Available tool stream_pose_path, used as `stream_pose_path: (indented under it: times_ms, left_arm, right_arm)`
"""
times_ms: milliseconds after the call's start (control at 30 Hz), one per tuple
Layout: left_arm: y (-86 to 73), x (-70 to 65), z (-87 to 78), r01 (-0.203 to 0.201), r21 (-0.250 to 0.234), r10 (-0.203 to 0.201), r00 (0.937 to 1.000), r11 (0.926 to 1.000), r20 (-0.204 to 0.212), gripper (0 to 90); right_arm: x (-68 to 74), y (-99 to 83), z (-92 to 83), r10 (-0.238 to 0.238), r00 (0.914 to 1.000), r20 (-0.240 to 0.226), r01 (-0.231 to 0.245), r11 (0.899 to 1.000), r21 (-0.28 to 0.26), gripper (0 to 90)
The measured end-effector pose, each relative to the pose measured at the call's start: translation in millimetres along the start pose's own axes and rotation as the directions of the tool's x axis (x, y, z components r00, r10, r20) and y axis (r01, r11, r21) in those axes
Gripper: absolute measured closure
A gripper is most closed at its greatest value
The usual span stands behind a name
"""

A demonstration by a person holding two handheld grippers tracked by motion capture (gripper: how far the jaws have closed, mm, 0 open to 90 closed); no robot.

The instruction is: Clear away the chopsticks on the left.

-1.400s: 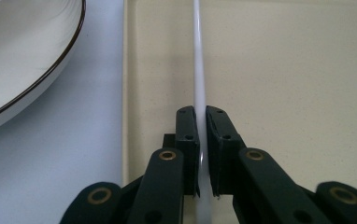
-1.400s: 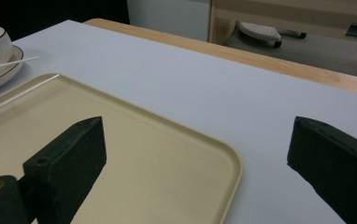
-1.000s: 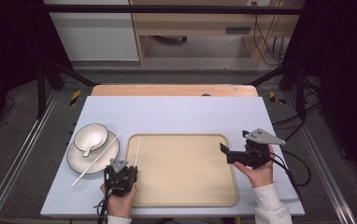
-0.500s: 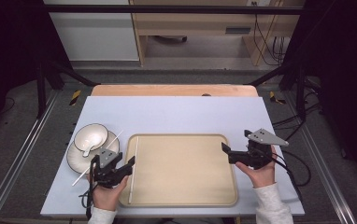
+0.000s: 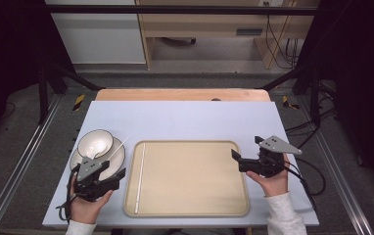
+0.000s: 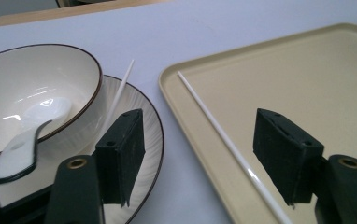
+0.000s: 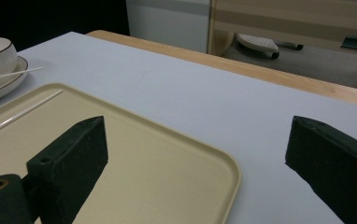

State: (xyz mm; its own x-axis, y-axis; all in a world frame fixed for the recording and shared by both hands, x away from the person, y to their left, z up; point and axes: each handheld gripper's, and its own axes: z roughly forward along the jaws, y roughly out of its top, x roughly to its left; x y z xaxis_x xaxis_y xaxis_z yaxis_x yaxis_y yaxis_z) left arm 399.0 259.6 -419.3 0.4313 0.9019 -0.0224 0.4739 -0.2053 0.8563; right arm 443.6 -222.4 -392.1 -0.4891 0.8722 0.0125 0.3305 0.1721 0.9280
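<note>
Pale blue-grey table with a wooden edge at the far side, dark floor and cabinets beyond. Left gripper at the near-left corner: jaws spread wide, nothing between them. In the left gripper view one jaw hangs over the plate, the other over the tray's left part, and a white chopstick lies along the tray's left side between the two jaws' lines, not touched. Right gripper at the tray's right edge: jaws also spread wide, empty; one jaw is over the tray corner, the other over bare table. Beige tray sits centre-near, holding that one chopstick. Left of the tray: ribbed white plate, dark-rimmed bowl on it, white spoon lying in the bowl. Second chopstick rests across the plate rim, leaning against the bowl's side. Each gripper is held by a hand, cables trailing back.
</note>
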Motion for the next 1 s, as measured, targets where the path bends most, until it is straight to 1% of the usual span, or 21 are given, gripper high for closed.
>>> stream_pose_path:
  times_ms: [33, 100, 133, 167, 233, 267, 400, 467, 533, 600, 633, 667, 700, 767, 867, 900, 967, 1000]
  left_arm:
    - [-1.6, 2.7, -1.8, -0.006, 0.003, 0.006, 1.0, 1.0, 0.003, 34.0]
    - [-5.1, 8.7, -5.1, -0.005, 0.003, 0.005, 1.0, 1.0, 0.002, 33.3]
    - [-6.7, 12.5, -7.0, -0.008, 0.01, 0.008, 1.0, 0.9999, 0.0, 32.3]
    - [-8.3, 16.4, -9.1, -0.009, 0.015, 0.009, 1.0, 0.9998, -0.003, 32.3]
    - [-11.3, 23.7, -11.9, -0.006, 0.023, 0.006, 1.0, 0.9997, -0.008, 31.6]
    - [-13.0, 27.0, -12.6, -0.003, 0.027, 0.004, 0.9999, 0.9996, -0.014, 31.3]
    - [-19.4, 37.5, -13.4, 0.008, 0.06, -0.007, 0.9995, 0.9981, -0.03, 31.0]
    - [-21.4, 41.3, -11.9, 0.0, 0.071, 0.003, 0.9992, 0.9975, -0.039, 31.0]
    - [-23.1, 45.1, -9.2, 0.008, 0.086, -0.004, 0.9989, 0.9963, -0.047, 31.0]
    - [-24.9, 48.7, -7.3, 0.006, 0.093, -0.001, 0.9985, 0.9957, -0.055, 31.7]
    - [-25.5, 51.2, -6.3, 0.001, 0.104, 0.005, 0.9982, 0.9946, -0.059, 32.1]
    - [-26.3, 53.4, -4.0, 0.008, 0.105, -0.001, 0.998, 0.9944, -0.064, 32.5]
    - [-26.8, 55.2, -2.7, 0.007, 0.108, 0.0, 0.9979, 0.9942, -0.065, 34.5]
    - [-27.5, 59.2, 0.7, 0.006, 0.12, 0.001, 0.9979, 0.9927, -0.064, 35.3]
    - [-28.1, 63.6, 7.0, 0.004, 0.129, 0.005, 0.9975, 0.9917, -0.07, 39.5]
    - [-28.2, 64.7, 9.3, 0.006, 0.134, 0.003, 0.9978, 0.991, -0.067, 41.7]
    - [-28.1, 67.3, 14.4, -0.005, 0.155, 0.015, 0.9978, 0.9878, -0.064, 45.9]
    - [-28.1, 67.8, 16.3, -0.002, 0.156, 0.012, 0.9979, 0.9878, -0.063, 48.0]
  right_arm:
    - [0.0, 0.0, 0.0, 0.0, 1.0, 0.0, 0.0, 1.0, 0.0, 6.1]
    - [0.3, -0.3, 0.4, 0.002, 1.0, -0.003, -0.002, 1.0, 0.006, 6.0]
    - [0.2, -0.3, 0.6, 0.014, 0.9999, -0.007, -0.014, 1.0, 0.008, 5.8]
    - [0.2, -0.3, 0.6, 0.014, 0.9999, -0.007, -0.014, 1.0, 0.008, 5.8]
    - [0.2, 0.0, 0.4, 0.031, 0.9994, -0.013, -0.031, 0.999, 0.008, 6.3]
    - [0.4, -0.1, 0.5, 0.036, 0.9993, -0.003, -0.036, 0.999, 0.01, 6.8]
    - [0.2, -0.5, 1.0, 0.024, 0.9997, 0.008, -0.024, 1.0, 0.015, 7.1]
    - [0.2, -0.5, 1.1, 0.021, 0.9997, 0.01, -0.021, 1.0, 0.016, 7.1]
    - [0.3, -0.5, 1.1, 0.019, 0.9998, 0.011, -0.019, 1.0, 0.014, 6.9]
    - [0.4, -0.6, 1.2, 0.019, 0.9998, 0.009, -0.019, 1.0, 0.011, 6.8]
    - [0.7, -0.6, 1.5, 0.022, 0.9997, 0.007, -0.022, 1.0, 0.008, 6.8]
    - [0.7, -0.6, 1.6, 0.021, 0.9998, 0.005, -0.021, 1.0, 0.007, 6.9]
    - [1.3, -1.1, 2.3, 0.015, 0.9999, 0.009, -0.015, 1.0, 0.0, 7.3]
    - [1.7, -1.4, 2.9, 0.012, 0.9999, 0.011, -0.012, 1.0, -0.001, 7.3]
    - [2.5, -2.0, 3.9, 0.01, 0.9998, 0.015, -0.01, 1.0, 0.003, 7.3]
    - [2.4, -2.0, 4.1, 0.013, 0.9998, 0.014, -0.013, 1.0, 0.003, 7.5]
    - [2.5, -2.3, 4.6, 0.016, 0.9998, 0.014, -0.016, 1.0, 0.004, 7.7]
    - [2.5, -2.4, 4.8, 0.014, 0.9998, 0.015, -0.014, 1.0, 0.006, 7.7]
